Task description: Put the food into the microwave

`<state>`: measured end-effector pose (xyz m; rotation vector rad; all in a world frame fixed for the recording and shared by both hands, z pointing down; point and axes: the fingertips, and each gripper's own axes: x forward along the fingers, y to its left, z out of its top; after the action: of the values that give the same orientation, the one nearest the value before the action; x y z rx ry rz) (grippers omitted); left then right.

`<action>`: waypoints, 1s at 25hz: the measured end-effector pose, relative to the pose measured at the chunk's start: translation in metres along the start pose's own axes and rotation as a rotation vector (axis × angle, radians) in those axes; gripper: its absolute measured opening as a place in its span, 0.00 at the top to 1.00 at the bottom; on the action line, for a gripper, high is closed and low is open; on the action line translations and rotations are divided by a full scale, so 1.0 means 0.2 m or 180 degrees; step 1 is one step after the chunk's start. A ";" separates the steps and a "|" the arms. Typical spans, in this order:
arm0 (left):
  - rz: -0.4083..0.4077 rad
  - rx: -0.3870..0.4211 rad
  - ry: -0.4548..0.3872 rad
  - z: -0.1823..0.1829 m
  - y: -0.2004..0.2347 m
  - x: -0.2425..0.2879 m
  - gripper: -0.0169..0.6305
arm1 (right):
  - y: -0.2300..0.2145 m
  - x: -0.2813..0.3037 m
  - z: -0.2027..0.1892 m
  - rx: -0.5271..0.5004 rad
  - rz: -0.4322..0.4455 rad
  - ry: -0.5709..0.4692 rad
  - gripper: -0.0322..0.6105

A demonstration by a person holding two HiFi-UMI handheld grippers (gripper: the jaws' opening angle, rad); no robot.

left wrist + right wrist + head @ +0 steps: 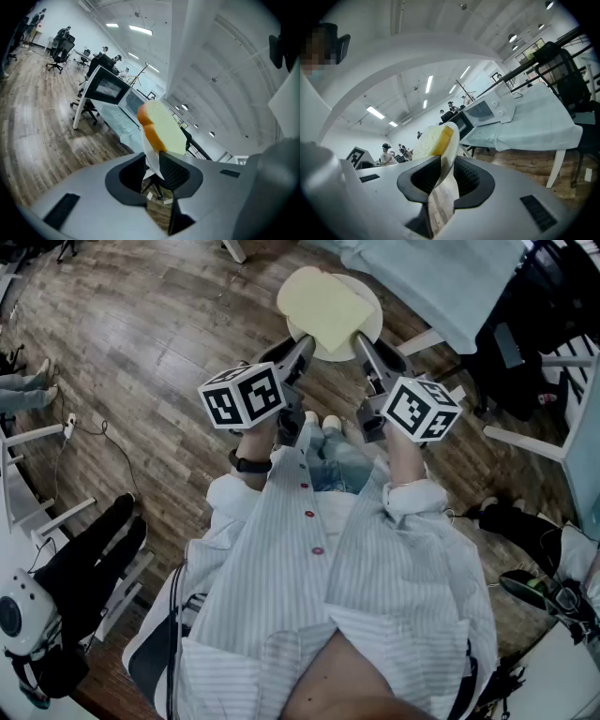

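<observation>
A white plate with a pale yellow slice of bread on it is held in the air over the wooden floor. My left gripper is shut on the plate's left rim and my right gripper is shut on its right rim. In the left gripper view the plate's rim stands edge-on between the jaws, with the bread above it. From the right gripper view the plate and bread are seen the same way. The microwave stands ahead on a cloth-covered table; in the left gripper view the microwave is at the left.
The table's pale cloth shows at the top of the head view, with white legs below it. A black office chair stands beside the table. Several people sit at desks far back. Another person's legs are at the lower left.
</observation>
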<state>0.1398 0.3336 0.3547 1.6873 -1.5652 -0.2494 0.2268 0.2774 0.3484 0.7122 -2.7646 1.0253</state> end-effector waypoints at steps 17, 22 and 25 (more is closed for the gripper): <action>0.0006 -0.0041 -0.0147 0.01 -0.06 0.06 0.83 | -0.04 -0.02 0.07 -0.0046 0.0120 0.0017 0.79; 0.0066 -0.0061 -0.0206 0.06 -0.02 0.06 0.83 | -0.03 0.05 0.08 -0.0053 0.0194 0.0043 0.79; 0.0085 -0.0071 -0.0228 0.11 0.02 0.10 0.83 | -0.05 0.12 0.10 -0.0041 0.0218 0.0056 0.79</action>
<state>0.1274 0.3064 0.3513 1.6554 -1.6304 -0.3157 0.2114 0.2480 0.3450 0.6077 -2.7958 1.0202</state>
